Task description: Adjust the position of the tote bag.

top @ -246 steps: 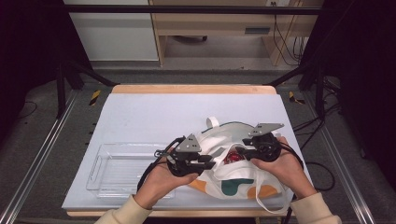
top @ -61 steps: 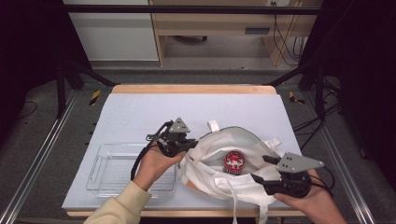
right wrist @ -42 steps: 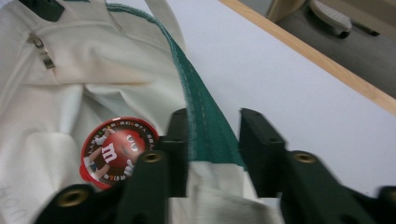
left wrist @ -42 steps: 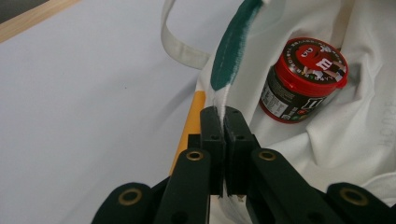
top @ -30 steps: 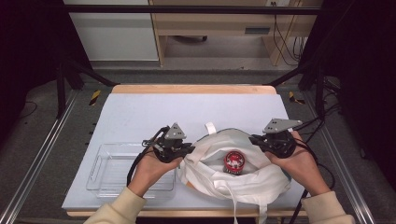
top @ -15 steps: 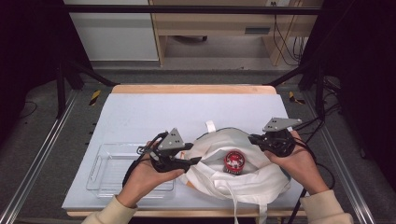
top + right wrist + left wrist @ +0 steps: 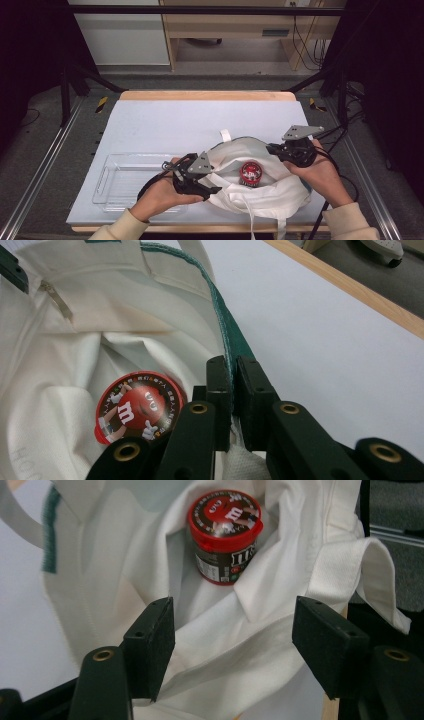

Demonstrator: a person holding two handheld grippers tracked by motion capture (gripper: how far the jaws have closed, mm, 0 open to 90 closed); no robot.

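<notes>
The left tongs [image 7: 212, 189] sit near the front edge of the bench, held low in the left hand [image 7: 161, 192], jaws spread wide apart. The right tongs [image 7: 273, 148] sit toward the right edge in the right hand [image 7: 320, 172], jaws pressed tight together on a fabric rim.

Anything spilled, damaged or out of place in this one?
Nothing stands out. The red-lidded candy tub sits inside the white cloth bag, lid on. The right hand-held gripper pinches the bag's green-edged rim; the left hand-held gripper is open over the fabric. The clear tray lies flat.
</notes>
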